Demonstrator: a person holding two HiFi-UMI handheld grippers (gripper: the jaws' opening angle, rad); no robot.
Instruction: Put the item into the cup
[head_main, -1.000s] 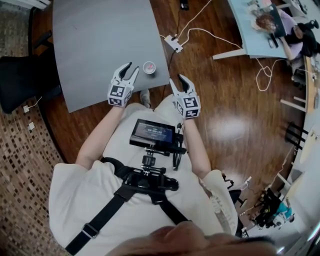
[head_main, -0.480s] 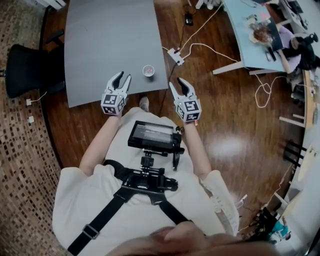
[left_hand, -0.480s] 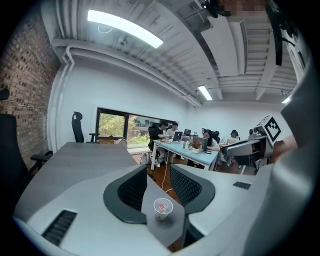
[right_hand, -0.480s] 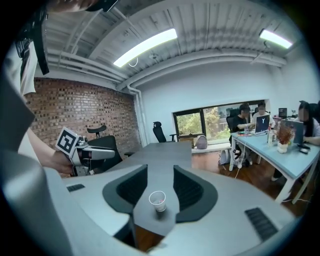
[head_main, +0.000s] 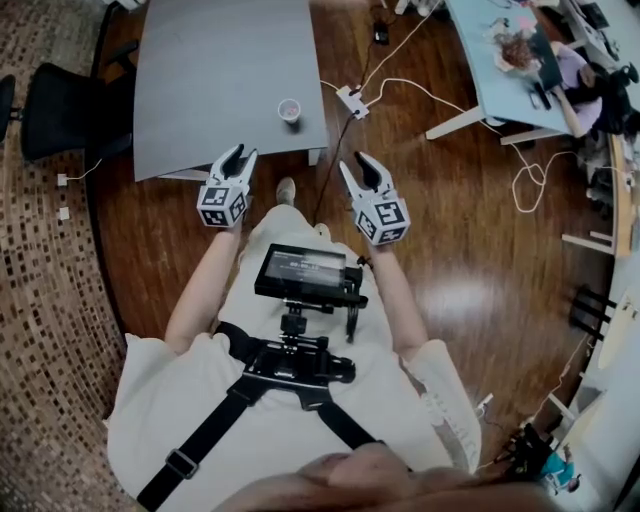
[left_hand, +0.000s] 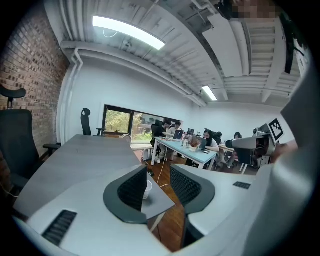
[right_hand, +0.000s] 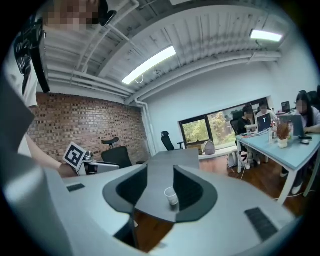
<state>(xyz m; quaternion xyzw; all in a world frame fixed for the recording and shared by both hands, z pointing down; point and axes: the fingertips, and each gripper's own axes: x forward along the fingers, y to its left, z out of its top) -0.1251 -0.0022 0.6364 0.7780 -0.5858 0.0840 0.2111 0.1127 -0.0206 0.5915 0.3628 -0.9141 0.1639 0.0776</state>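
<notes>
An office with a dark wooden floor holds a gray table. The small white cup stands upright on it, near its front right corner; what lies inside is too small to tell. The left gripper and the right gripper hover over the floor short of the table's front edge, well apart from the cup. Both have their jaws spread with nothing between them; the right gripper view frames the distant cup through its gap. A black chair stands left of the table, and a white power strip lies on the floor at its right.
</notes>
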